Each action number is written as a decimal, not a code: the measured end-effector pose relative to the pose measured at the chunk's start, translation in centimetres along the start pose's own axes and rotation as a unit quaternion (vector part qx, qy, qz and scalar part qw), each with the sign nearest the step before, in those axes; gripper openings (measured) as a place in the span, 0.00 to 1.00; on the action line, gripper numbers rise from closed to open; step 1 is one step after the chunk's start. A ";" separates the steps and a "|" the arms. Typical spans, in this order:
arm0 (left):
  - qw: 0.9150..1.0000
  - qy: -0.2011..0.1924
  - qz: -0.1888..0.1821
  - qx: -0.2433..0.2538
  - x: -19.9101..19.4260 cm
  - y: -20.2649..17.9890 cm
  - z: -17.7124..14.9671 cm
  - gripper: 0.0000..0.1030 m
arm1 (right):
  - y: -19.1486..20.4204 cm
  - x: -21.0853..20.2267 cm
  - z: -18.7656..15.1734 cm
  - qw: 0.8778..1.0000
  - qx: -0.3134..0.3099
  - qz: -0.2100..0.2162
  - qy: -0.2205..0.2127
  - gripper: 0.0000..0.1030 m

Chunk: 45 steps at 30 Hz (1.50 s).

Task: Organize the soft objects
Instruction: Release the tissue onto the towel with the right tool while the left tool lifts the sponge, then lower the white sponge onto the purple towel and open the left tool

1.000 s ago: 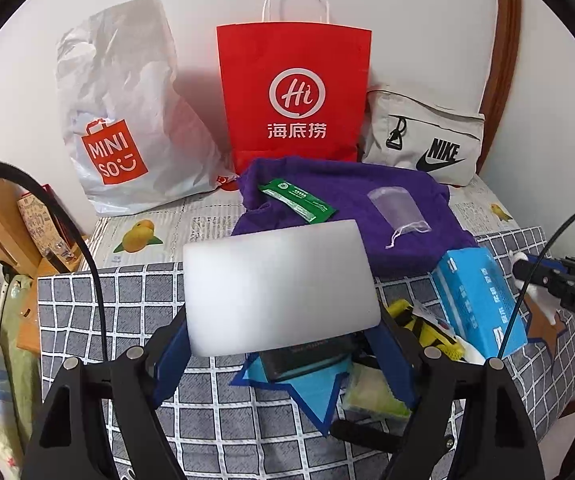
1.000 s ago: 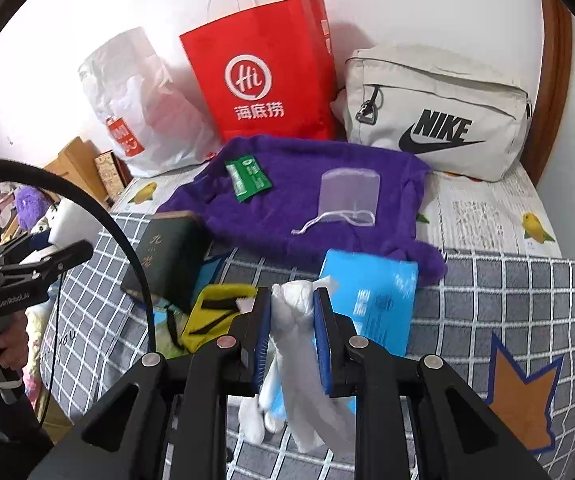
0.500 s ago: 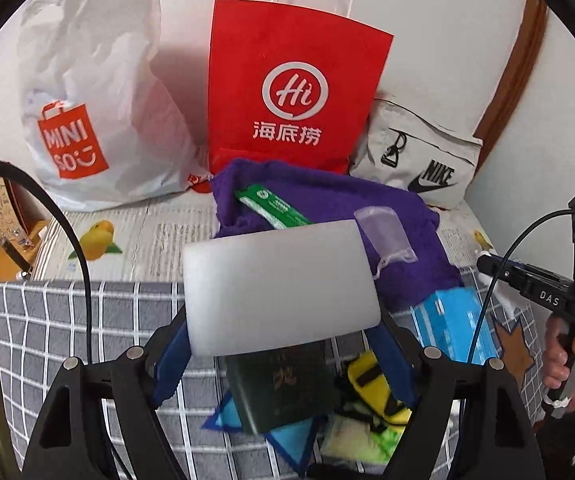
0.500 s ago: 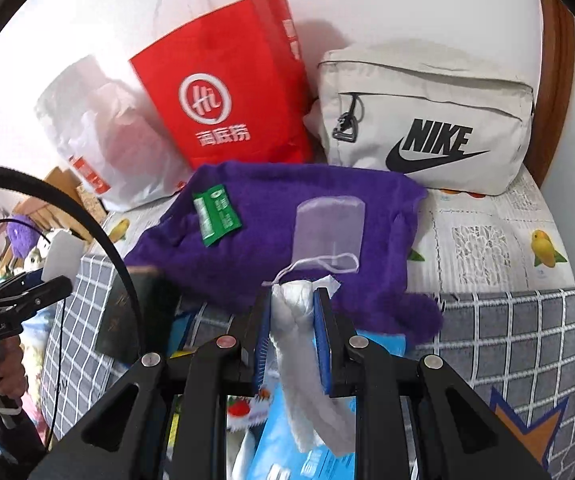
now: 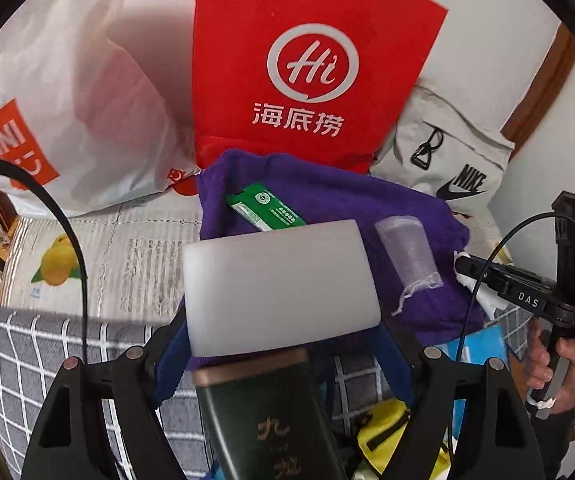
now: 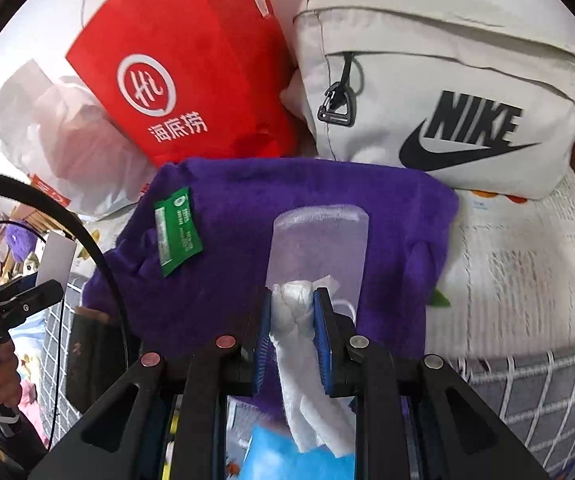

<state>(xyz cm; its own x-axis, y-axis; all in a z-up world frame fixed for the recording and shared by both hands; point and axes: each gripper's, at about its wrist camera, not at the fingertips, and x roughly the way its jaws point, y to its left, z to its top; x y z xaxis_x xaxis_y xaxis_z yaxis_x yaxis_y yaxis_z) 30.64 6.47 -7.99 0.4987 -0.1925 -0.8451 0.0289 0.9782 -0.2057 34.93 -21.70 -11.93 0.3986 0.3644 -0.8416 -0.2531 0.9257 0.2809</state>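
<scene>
My left gripper [image 5: 281, 344] is shut on a white foam block [image 5: 281, 286] and holds it above the near edge of the purple towel [image 5: 347, 200]. My right gripper [image 6: 293, 320] is shut on a crumpled white tissue [image 6: 307, 380] that hangs down between its fingers, over the purple towel [image 6: 307, 196]. A green sachet [image 6: 177, 230] and a clear mesh pouch [image 6: 319, 244] lie on the towel. The right gripper also shows at the right of the left wrist view [image 5: 463, 264].
A red paper bag [image 5: 311, 64], a white Miniso plastic bag [image 5: 67, 92] and a grey Nike bag [image 6: 447, 92] stand against the wall. A dark green box [image 5: 267, 420], a yellow item [image 5: 383, 432] and a blue tissue pack [image 6: 287, 456] lie on the checked blanket [image 5: 27, 360].
Both grippers have moved forward toward the towel and the bags, each still holding its object. The bags and the towel now loom larger.
</scene>
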 end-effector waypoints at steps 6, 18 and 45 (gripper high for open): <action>1.000 0.022 0.010 0.001 2.6 0.1 1.5 0.78 | -0.1 2.6 1.4 1.000 -0.015 -0.009 0.012 0.21; 0.996 0.078 0.029 0.018 7.5 -0.6 2.4 0.78 | -0.3 6.0 1.8 0.996 -0.039 -0.053 0.064 0.22; 0.995 0.072 0.052 0.034 5.8 -2.0 2.6 0.86 | 2.1 -2.9 0.0 0.996 -0.062 -0.053 -0.017 0.63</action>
<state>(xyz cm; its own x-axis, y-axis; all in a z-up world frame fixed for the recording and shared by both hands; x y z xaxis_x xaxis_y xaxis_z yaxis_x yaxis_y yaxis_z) 35.77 3.61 -11.22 0.3720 -0.0941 -0.9234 0.0450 0.9955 -0.0833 33.23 -20.79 -8.85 0.4585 0.2703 -0.8466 -0.3145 0.9403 0.1299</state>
